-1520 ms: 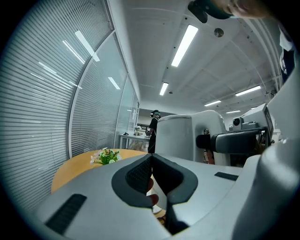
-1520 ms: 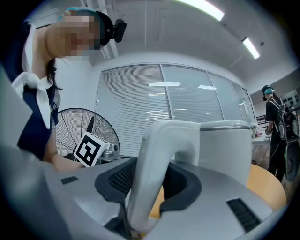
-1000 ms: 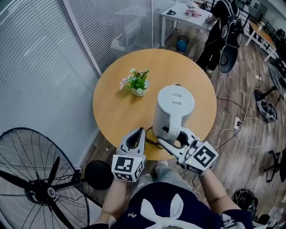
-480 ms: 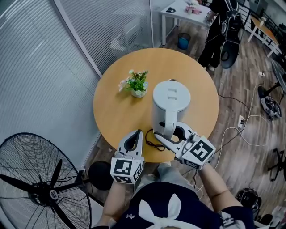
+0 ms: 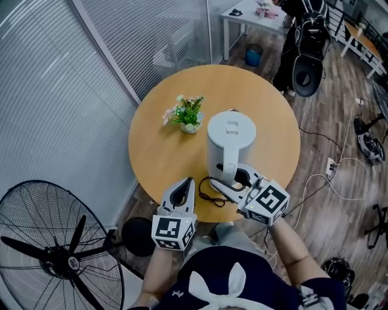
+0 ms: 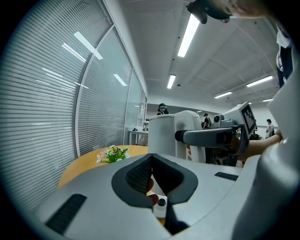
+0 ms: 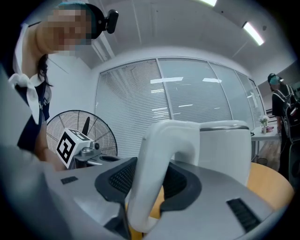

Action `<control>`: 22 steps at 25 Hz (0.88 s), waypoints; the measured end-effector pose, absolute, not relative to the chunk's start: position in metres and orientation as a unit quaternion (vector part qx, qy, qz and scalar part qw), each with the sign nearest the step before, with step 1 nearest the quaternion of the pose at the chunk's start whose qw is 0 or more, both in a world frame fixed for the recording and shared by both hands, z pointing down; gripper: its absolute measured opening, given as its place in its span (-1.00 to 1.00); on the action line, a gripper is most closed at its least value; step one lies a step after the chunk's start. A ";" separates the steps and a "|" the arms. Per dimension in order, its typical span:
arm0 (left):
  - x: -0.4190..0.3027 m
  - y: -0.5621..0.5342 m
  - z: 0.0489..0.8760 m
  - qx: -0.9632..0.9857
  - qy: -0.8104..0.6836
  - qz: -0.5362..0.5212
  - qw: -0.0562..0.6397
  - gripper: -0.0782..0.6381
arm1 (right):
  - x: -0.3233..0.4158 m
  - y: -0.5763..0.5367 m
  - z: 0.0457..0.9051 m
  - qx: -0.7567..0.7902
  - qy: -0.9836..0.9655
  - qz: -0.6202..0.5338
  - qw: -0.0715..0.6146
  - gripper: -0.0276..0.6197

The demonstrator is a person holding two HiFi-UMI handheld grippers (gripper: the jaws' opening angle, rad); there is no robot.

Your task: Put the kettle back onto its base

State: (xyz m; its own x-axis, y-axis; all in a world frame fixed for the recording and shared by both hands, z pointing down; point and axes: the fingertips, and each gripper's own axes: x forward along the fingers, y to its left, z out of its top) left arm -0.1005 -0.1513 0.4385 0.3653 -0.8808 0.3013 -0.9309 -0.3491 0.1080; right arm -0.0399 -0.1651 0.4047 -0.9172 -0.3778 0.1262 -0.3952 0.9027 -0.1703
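Note:
The white kettle is upright over the near right part of the round wooden table. My right gripper is shut on its curved handle, one pad on each side. The kettle's foot is hidden, so I cannot tell whether it rests on its base. A black cord loops on the table by the kettle's near side. At the table's front edge, left of the kettle, my left gripper is shut with nothing between its jaws; in its own view the left gripper faces the kettle.
A small pot of flowers stands left of the kettle. A big floor fan is at the lower left and a black round object lies under the table edge. Blinds line the left; a person, a white table and floor cables are beyond.
The kettle, held in my right gripper, has come down a little and shifted slightly left toward the table. The left gripper has stayed where it was.

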 end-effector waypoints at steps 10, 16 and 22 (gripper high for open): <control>-0.102 -0.156 0.444 0.808 -0.564 0.094 0.139 -0.72 | -0.042 -0.172 0.429 0.185 -0.974 0.115 0.061 -0.42; -0.098 -0.159 0.447 0.810 -0.560 0.095 0.145 -0.72 | -0.042 -0.182 0.445 0.183 -0.972 0.132 0.068 -0.42; -0.095 -0.160 0.451 0.810 -0.559 0.102 0.149 -0.72 | -0.043 -0.190 0.462 0.181 -0.969 0.151 0.078 -0.42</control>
